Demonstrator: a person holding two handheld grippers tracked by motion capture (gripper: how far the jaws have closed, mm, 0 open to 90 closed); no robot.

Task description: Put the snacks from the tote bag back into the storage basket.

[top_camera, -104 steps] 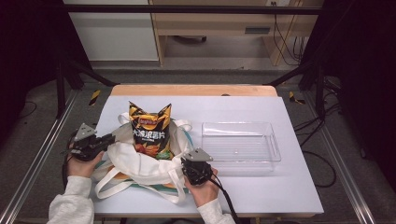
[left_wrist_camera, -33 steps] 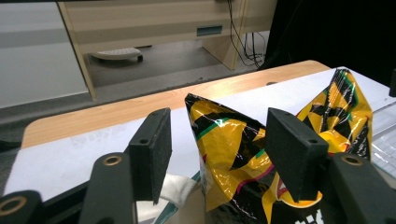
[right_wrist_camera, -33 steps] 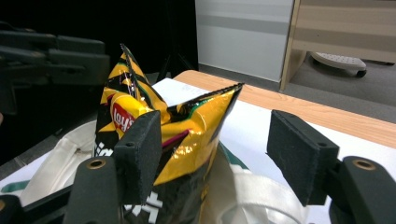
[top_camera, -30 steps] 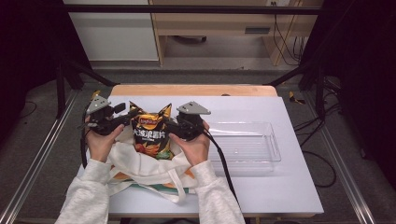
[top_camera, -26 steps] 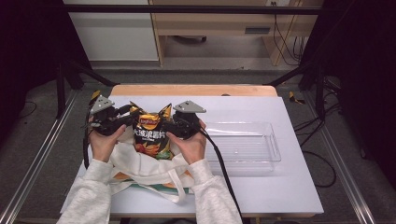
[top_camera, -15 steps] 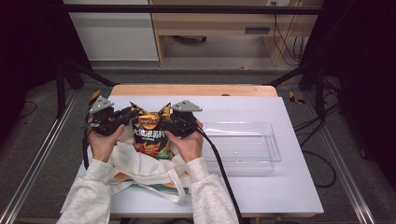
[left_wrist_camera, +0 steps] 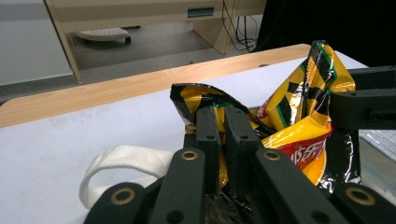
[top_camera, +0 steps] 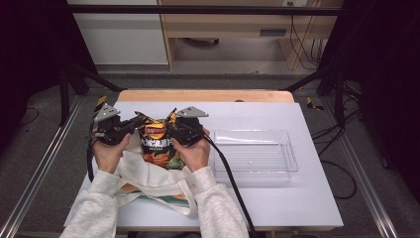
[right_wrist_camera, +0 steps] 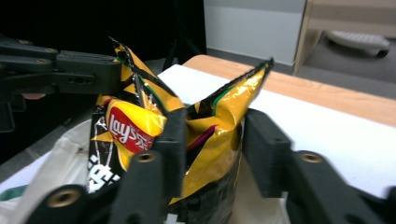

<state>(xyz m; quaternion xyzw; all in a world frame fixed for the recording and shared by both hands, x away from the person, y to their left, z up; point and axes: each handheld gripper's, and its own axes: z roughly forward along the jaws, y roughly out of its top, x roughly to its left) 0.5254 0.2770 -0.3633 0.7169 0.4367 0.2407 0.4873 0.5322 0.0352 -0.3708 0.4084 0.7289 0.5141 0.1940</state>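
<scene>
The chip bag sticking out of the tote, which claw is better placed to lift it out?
Left, probably. The left claw is already pinched shut on one top corner of the chip bag, while the right claw has been closing around the other corner with a gap still showing beside one jaw.

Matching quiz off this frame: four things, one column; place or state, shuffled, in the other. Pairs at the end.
1. left claw
2. right claw
3. tray
4. tote

a. clear, empty, right of the chip bag
b. white cloth under the bag
c. shut on the bag's top corner
d. astride the bag's other corner, a gap left on one side

Pairs: 1-c, 2-d, 3-a, 4-b
</scene>
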